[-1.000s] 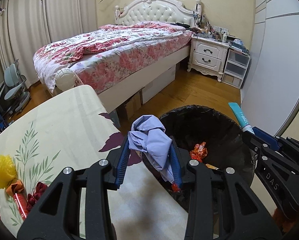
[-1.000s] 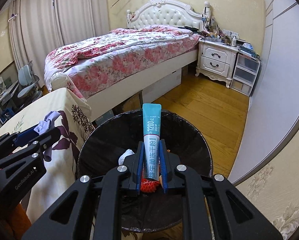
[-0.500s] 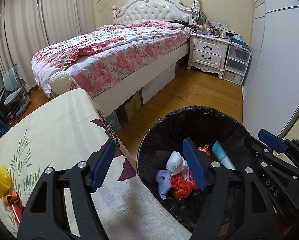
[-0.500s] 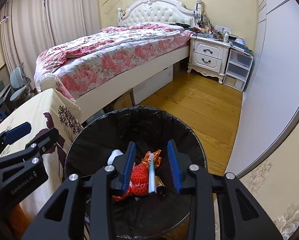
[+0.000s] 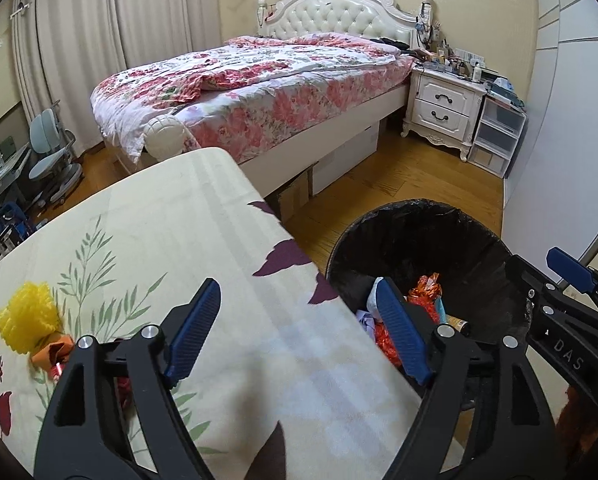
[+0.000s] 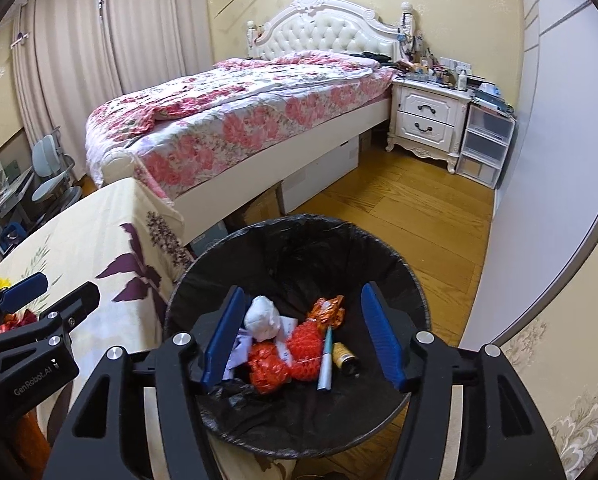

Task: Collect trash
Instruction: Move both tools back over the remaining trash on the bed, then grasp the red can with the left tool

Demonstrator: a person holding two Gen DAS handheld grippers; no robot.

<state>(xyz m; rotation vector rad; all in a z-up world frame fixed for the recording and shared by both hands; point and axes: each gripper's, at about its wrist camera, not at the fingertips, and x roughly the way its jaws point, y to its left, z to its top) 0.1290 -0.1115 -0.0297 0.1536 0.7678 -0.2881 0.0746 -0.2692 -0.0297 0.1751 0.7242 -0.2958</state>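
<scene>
Both my grippers, left (image 5: 295, 332) and right (image 6: 303, 340), are open and empty; I should approach the yellow ball (image 5: 27, 322) low, then close gently

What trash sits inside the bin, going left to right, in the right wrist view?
White crumpled wad → red mesh netting → teal tube → small brown bottle, all lying in the black-lined bin.

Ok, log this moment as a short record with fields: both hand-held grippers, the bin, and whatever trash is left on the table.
left hand-held gripper: open, empty, over the table edge
right hand-held gripper: open, empty, above the bin
bin: black liner, holds teal tube, red wrappers, white wad
table: yellow mesh ball and orange scrap left, near its left side
</scene>
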